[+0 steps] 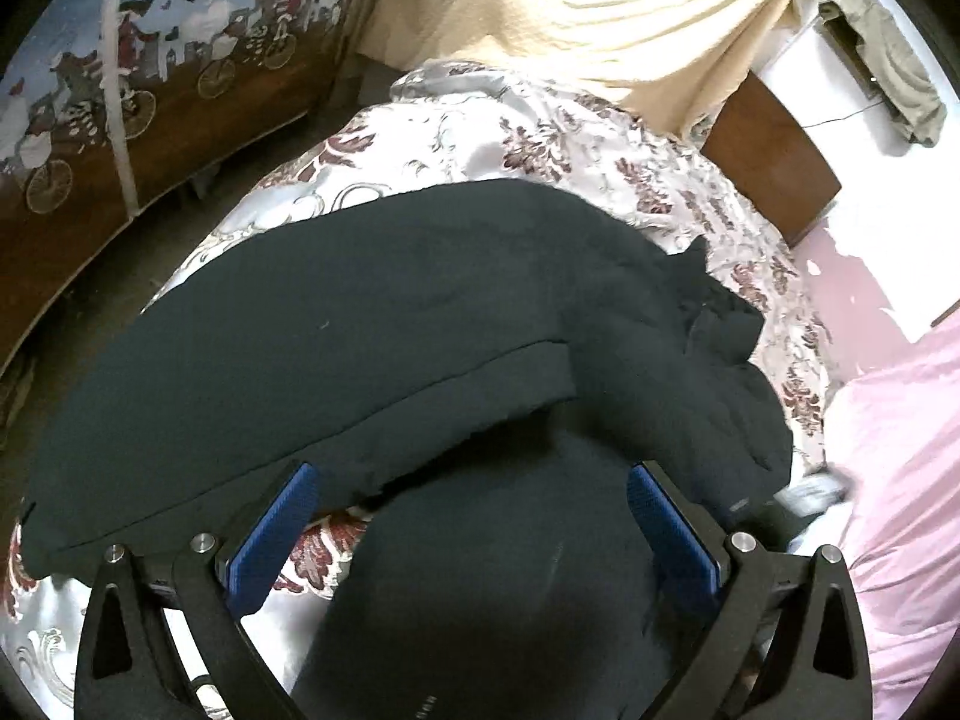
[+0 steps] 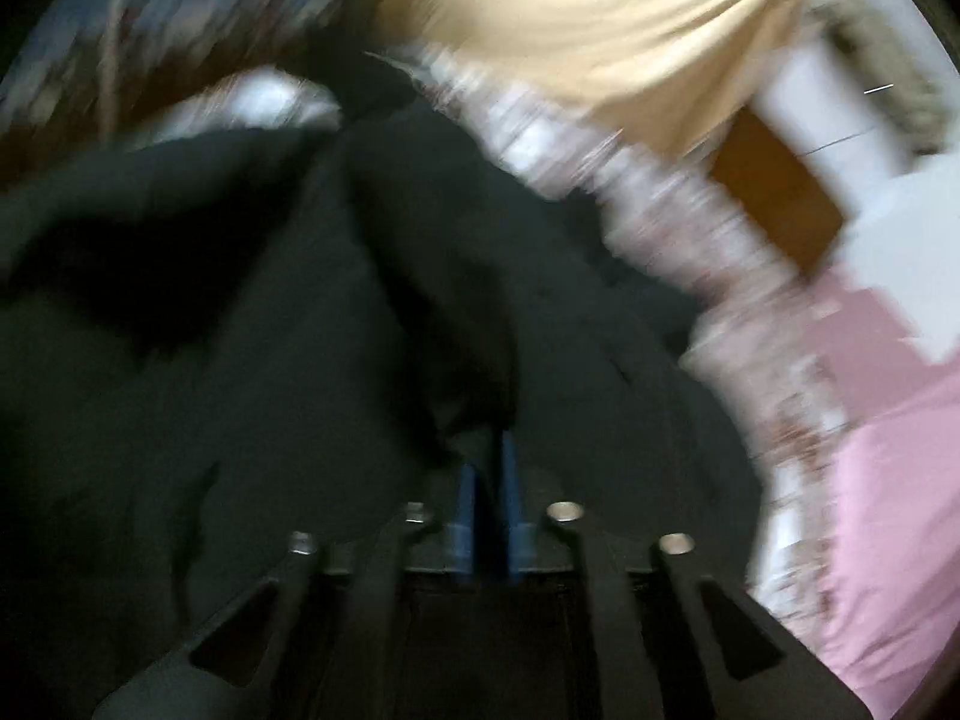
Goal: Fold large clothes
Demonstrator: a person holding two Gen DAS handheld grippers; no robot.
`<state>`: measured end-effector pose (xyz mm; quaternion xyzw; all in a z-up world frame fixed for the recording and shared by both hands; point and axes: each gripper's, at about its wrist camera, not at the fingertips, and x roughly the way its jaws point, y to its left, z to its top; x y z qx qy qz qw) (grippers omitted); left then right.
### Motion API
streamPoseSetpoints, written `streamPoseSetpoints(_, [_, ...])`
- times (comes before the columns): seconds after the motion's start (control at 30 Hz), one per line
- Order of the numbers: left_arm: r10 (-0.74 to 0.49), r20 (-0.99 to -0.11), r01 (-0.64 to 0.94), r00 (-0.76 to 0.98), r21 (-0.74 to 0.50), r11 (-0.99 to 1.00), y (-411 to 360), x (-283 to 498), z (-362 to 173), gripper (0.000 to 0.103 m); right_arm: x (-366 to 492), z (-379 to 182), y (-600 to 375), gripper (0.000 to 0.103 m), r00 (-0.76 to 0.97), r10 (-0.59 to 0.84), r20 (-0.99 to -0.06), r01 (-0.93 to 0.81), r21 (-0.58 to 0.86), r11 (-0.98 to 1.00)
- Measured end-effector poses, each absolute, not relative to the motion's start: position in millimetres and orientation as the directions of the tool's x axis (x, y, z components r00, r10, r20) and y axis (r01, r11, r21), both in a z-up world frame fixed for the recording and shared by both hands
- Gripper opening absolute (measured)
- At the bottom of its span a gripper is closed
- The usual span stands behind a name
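A large black garment (image 1: 360, 312) lies spread over a floral satin bedspread (image 1: 480, 120), with one folded layer on top whose hem runs across the middle. My left gripper (image 1: 474, 471) hovers above its near part, blue pads (image 1: 270, 534) wide apart with nothing pressed between them. The right wrist view is heavily blurred. There the black garment (image 2: 240, 360) fills the left and centre. My right gripper (image 2: 487, 450) has its blue pads almost together, and a dark ridge of the fabric runs up from between them.
A pink sheet (image 1: 900, 480) covers the bed to the right. A beige curtain (image 1: 600, 0) hangs behind the bed, beside a wooden headboard (image 1: 768, 162). A printed cloth with figures on bicycles (image 1: 150, 60) hangs on the left, beyond a strip of dark floor.
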<state>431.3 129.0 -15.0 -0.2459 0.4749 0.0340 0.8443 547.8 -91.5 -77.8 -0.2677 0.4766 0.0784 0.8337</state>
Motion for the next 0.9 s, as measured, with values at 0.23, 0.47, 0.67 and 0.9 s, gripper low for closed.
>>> streamPoseSetpoints(0.23, [-0.141,-0.807,-0.240,0.573,-0.329,0.913,101.7,439.7,-24.3,0.103,467.5,-68.9,-99.4,0.080,0.571,0.048,-0.820,-0.463,-0.273,0.843])
streamPoseSetpoints(0.47, [-0.104,-0.808,-0.185,0.579,-0.255,0.949,36.4,483.8,-50.8,0.103,422.2,-20.2,-240.8,0.080,0.724,-0.065,-0.686,-0.159,-0.258,0.953])
streamPoseSetpoints(0.67, [-0.084,-0.861,-0.133,0.501,-0.173,0.976,-5.4,511.9,-87.4,0.103,426.5,-66.2,-367.9,0.080,0.688,-0.064,-0.723,0.213,0.117,0.970])
streamPoseSetpoints(0.9, [0.050,-0.847,-0.094,0.529,0.000,0.996,-27.3,509.4,-125.0,0.103,439.4,-138.3,-376.6,0.086,0.582,-0.071,-0.810,0.289,0.124,0.949])
